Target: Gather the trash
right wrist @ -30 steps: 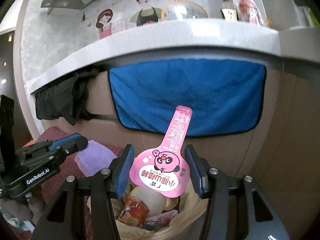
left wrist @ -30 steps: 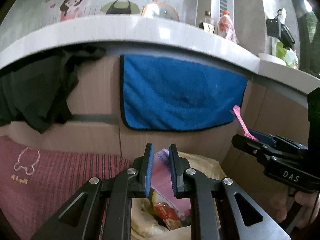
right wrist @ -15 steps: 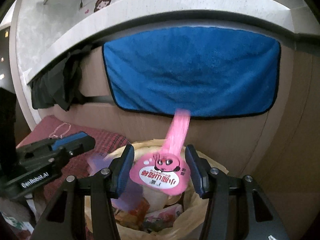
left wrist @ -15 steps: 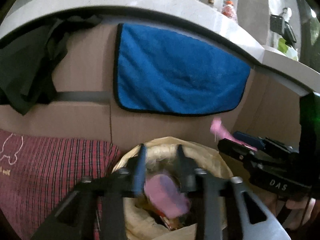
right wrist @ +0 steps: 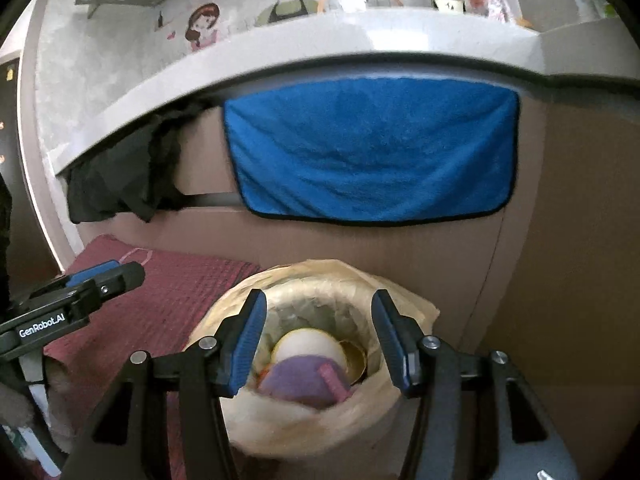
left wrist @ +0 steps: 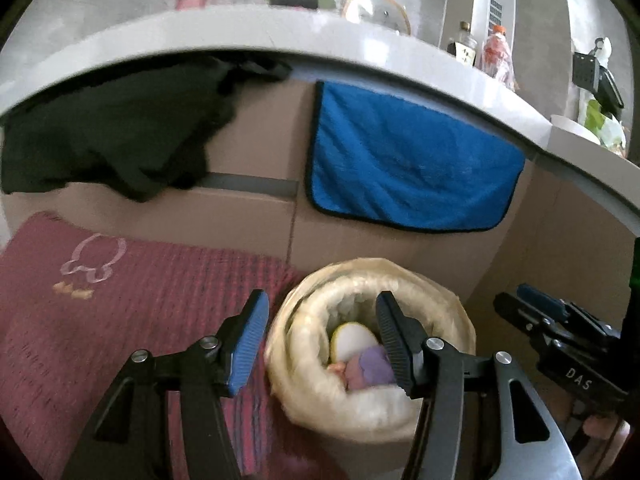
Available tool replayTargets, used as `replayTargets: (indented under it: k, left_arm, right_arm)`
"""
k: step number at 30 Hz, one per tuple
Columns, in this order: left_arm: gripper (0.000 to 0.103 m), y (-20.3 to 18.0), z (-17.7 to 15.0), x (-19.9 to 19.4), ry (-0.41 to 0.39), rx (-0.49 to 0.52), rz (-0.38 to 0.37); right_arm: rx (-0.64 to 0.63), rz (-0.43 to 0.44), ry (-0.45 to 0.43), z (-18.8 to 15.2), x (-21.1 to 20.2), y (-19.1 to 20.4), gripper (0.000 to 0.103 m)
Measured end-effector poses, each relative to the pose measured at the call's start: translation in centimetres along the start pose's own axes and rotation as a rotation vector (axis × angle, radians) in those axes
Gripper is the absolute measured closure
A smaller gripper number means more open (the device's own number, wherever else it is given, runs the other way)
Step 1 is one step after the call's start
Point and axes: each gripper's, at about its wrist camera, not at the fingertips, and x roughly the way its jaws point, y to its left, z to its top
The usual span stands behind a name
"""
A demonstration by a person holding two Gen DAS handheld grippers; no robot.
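Floor with a maroon mat (left wrist: 120,320) and, just beside it, a bag-lined trash bin (right wrist: 304,420).

White lettering reading "DAS" is showing on the right gripper (left wrist: 560,344) body, while "GenRobot.AI" is appearing on the left gripper (right wrist: 80,292); wall characters above the counter are staying illegible.

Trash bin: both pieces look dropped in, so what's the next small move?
Probably lift both grippers up and back from the bin to seek more trash. The left gripper and right gripper hang over it with jaws wide and empty, while the purple piece and pink wrapper lie inside.
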Motion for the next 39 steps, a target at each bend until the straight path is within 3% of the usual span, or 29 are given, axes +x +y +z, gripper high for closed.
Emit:
replayTargets:
  k: [5, 9, 14, 20, 30, 37, 39]
  left_arm:
    - [0.046, -1.1, -2.9, -7.1, -0.044, 0.017, 0.045]
    - [0.046, -1.6, -5.3, -11.9, -0.072, 0.018, 0.102]
    - [0.046, -2.2, -6.9, -15.3, -0.083, -0.024, 0.097]
    - [0.046, -3.2, -10.0, -19.5, -0.134, 0.072, 0.140]
    - [0.046, -5.5, -12.2, -21.3, -0.099, 0.169, 0.177]
    - [0.046, -5.6, -12.1, -22.0, -0.110, 0.189, 0.260]
    - [0.046, -5.4, -12.1, -22.3, -0.117, 0.179, 0.252]
  right_arm:
    - [0.010, 0.060, -0.007, -2.1, -5.4, 2.0, 0.051]
    - [-0.014, 0.046, -0.035, -4.3, -9.8, 3.5, 0.051]
    - [0.037, 0.102, -0.008, -7.0, -13.1, 4.5, 0.051]
    - [0.027, 0.034, -0.044, -10.3, -16.5, 6.1, 0.051]
    - [-0.128, -0.089, -0.165, -12.2, -20.7, 10.1, 0.051]
    - [-0.066, -0.083, -0.177, -12.0, -21.5, 8.8, 0.051]
    - [-0.050, -0.071, -0.171, -12.0, -21.4, 8.5, 0.051]
